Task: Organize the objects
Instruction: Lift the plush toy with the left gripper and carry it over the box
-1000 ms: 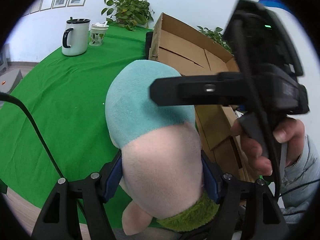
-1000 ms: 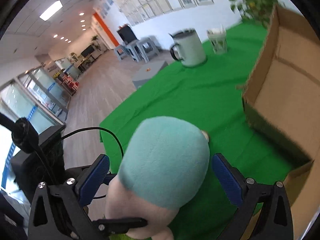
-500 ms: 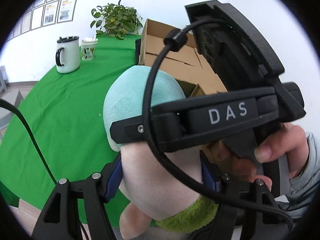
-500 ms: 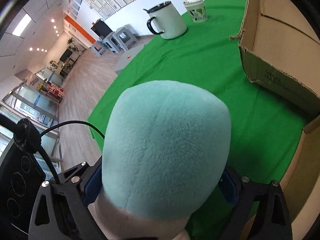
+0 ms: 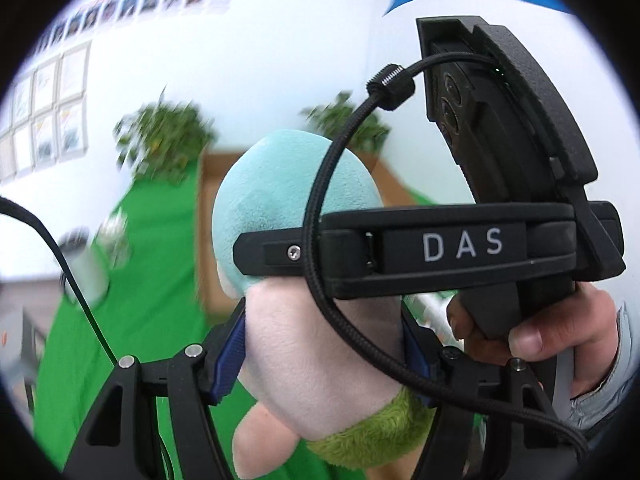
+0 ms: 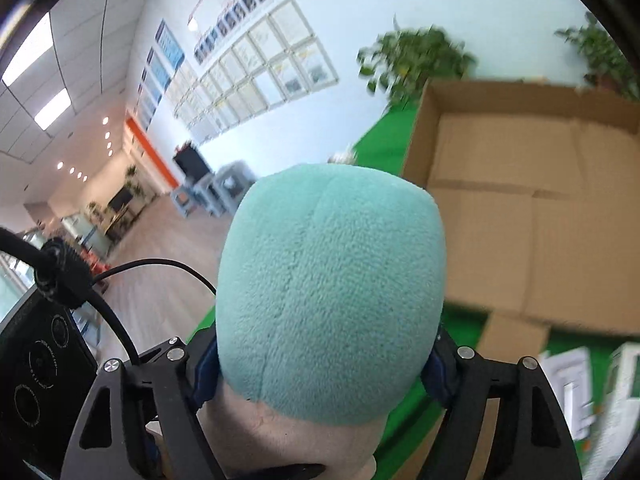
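Both grippers pinch the plush toy (image 5: 316, 344) aloft: the left gripper (image 5: 320, 352) clamps its pink body, the right gripper (image 6: 320, 364) its teal head. Only the right view reveals the open cardboard box (image 6: 520, 200) interior; the left shows the person's hand (image 5: 560, 340) gripping the handle.

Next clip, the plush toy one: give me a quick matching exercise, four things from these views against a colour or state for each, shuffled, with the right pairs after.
Things:
1. plush toy
2. cardboard box
3. tablecloth
4. left gripper

Colours or states:
A. bright green, covering the table
B. shut on the pink lower part of the toy
C. brown, open at the top
D. teal on top, pale pink below, with a green fuzzy band

Pairs: 1-D, 2-C, 3-A, 4-B
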